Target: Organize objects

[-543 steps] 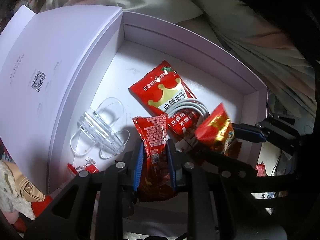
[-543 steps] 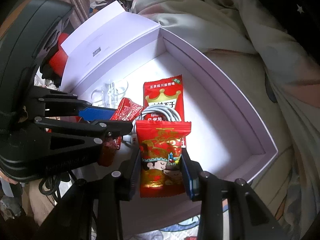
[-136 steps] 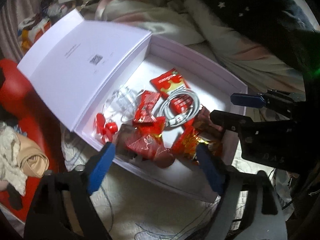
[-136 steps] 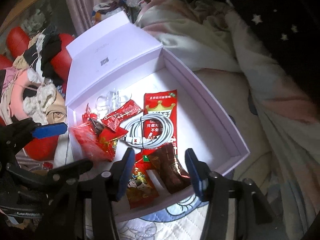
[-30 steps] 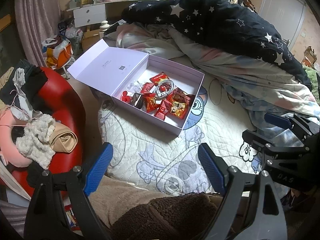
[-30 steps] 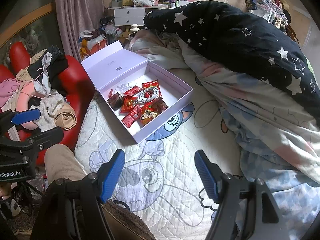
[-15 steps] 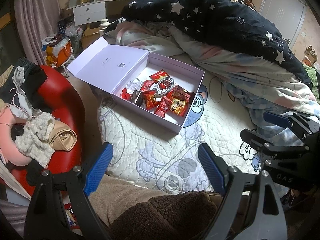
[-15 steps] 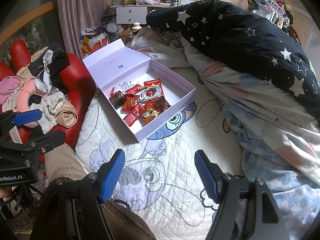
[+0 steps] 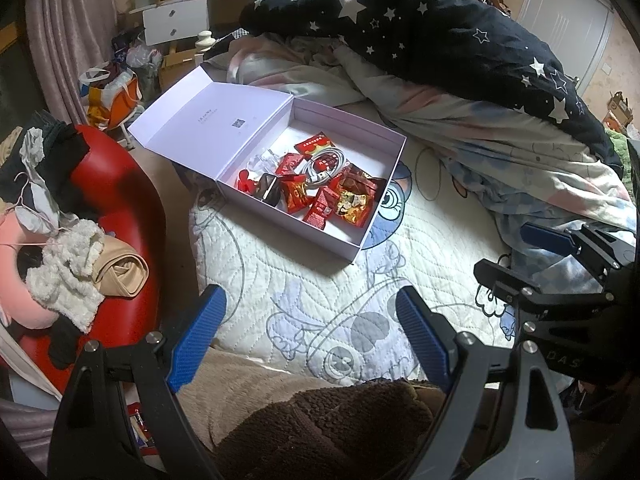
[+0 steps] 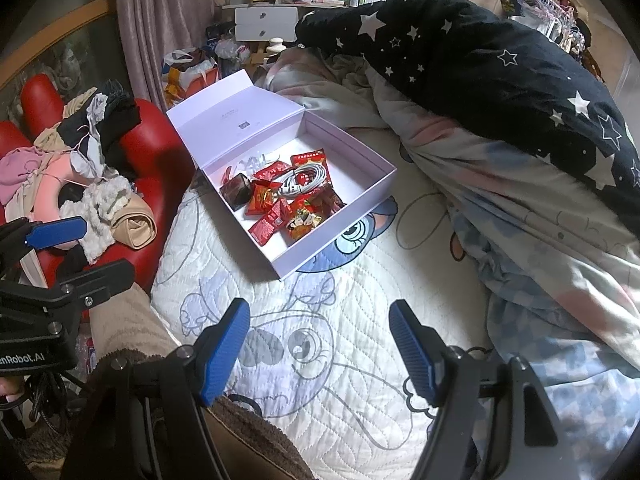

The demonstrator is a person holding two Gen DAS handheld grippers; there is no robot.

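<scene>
The box [image 9: 362, 236] sits in the middle of the frame on the quilt [image 9: 280, 280], full of red snack packs [image 9: 296, 196]. The left gripper [image 9: 308, 336] and right gripper [image 10: 320, 344] hang empty, jaws apart, low in their views. To finish well, I think, fold the lid [image 9: 216, 120] shut slowly.

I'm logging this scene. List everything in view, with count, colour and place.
box: one, lilac, lid open, on the quilt
snack packets: several, red, in the box
cable: one, white, coiled, in the box
dark packet: one, near the box's left end
quilt: one, white with cartoon print, on the bed
duvet: one, black with white stars, behind the box
chair: one, red, piled with clothes, left of the bed
drawers: white, at the far wall
left gripper: blue fingers apart, empty
right gripper: blue fingers apart, empty
</scene>
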